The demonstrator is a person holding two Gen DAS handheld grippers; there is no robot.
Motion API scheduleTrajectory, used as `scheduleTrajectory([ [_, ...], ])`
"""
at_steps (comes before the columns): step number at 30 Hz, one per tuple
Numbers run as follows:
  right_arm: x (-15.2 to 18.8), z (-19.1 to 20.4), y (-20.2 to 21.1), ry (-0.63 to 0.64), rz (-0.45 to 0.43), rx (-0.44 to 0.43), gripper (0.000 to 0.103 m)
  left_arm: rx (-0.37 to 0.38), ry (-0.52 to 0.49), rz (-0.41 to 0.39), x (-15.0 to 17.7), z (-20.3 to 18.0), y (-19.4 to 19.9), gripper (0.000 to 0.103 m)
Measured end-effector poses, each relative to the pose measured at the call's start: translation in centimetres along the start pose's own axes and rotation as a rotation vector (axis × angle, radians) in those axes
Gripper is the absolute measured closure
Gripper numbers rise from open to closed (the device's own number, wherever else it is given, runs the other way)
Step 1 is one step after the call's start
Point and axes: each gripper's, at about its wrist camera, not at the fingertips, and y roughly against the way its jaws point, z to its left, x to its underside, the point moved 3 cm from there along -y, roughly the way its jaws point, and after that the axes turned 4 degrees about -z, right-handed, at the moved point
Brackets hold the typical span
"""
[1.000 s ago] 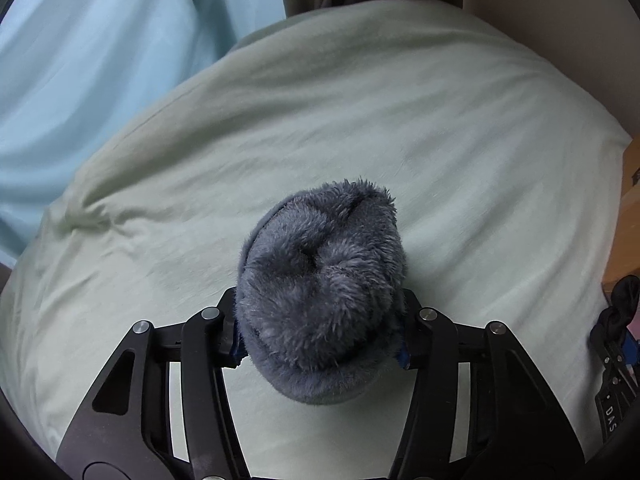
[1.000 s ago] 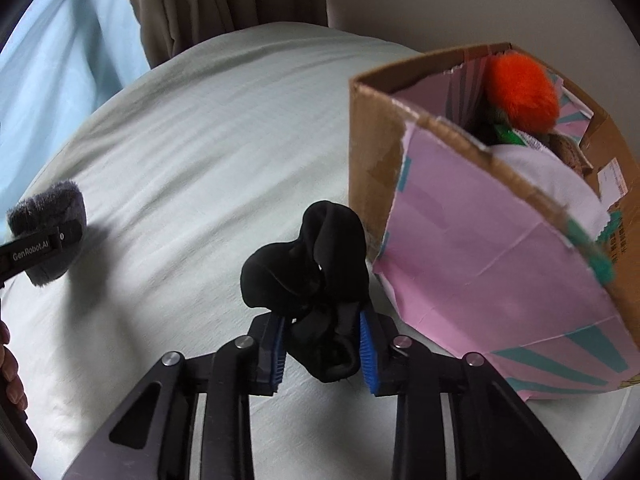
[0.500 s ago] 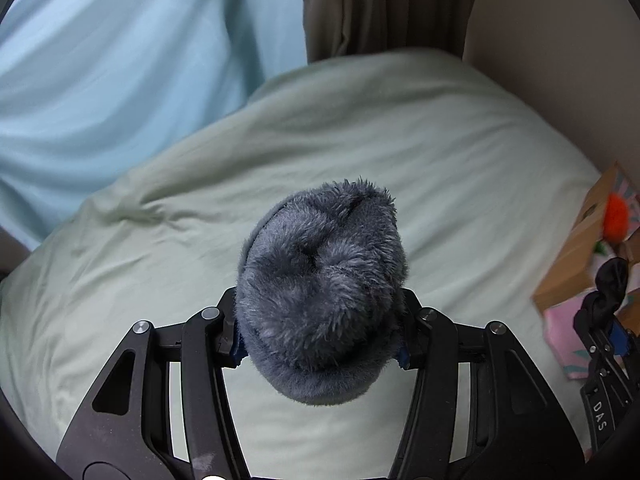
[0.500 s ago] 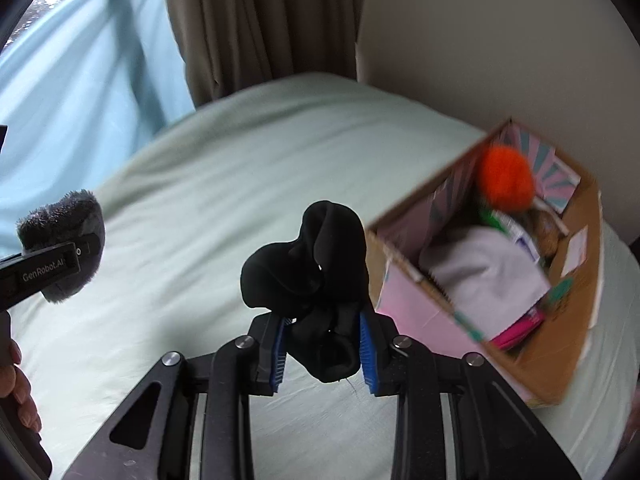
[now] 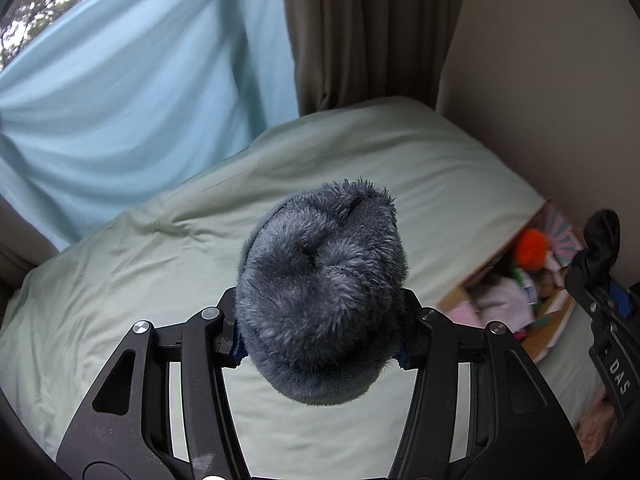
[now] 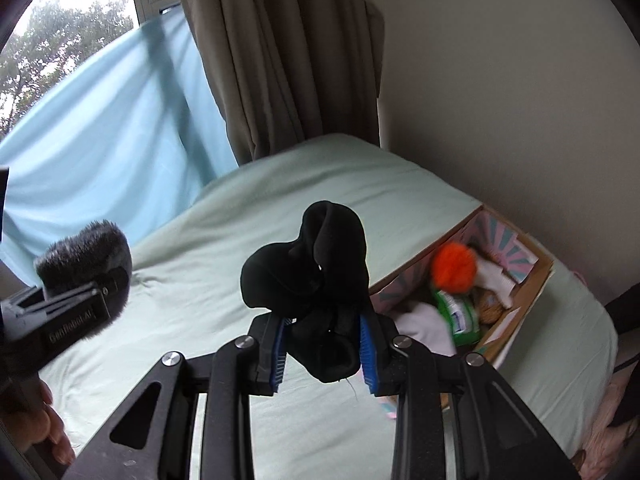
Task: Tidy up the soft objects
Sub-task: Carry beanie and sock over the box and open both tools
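Note:
My left gripper (image 5: 318, 340) is shut on a fluffy grey sock (image 5: 320, 292) and holds it high above the pale green bed (image 5: 120, 300). It also shows in the right wrist view (image 6: 86, 264) at the far left. My right gripper (image 6: 322, 352) is shut on a bundled black sock (image 6: 312, 280), held above the bed to the left of a cardboard box (image 6: 536, 280). The box holds an orange pompom (image 6: 454, 266), white fabric and other soft items. In the left wrist view the box (image 5: 548, 332) lies at the right, beside the right gripper (image 5: 600, 272).
A light blue sheet (image 6: 100, 128) hangs over the window at the left. Brown curtains (image 6: 288, 60) and a beige wall (image 6: 500, 100) stand behind the bed. A pink fabric (image 6: 612, 432) lies at the bed's right edge.
Both grippers have risen well above the bed with their socks still held. The box now appears lower and farther off, with its inside showing.

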Motion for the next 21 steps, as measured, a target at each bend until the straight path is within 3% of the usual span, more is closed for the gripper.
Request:
scheduleTrajectory([
  [9, -5.6, -7.8, 2.8, 0.081, 0.041, -0.1, 0.075, 0.027, 0.072, 0.005, -1.2, -9.7, 4.9, 0.054],
  [15, -7.9, -13.0, 2.2, 0.145, 0.088, -0.147, 0.075, 0.034, 0.141, 0.044, -0.6, -16.2, 4.4, 0.054],
  [21, -9.0, -17.0, -1.1, 0.198, 0.179, -0.204, 0.075, 0.032, 0.204, 0.093, 0.0, -21.7, 1.9, 0.054],
])
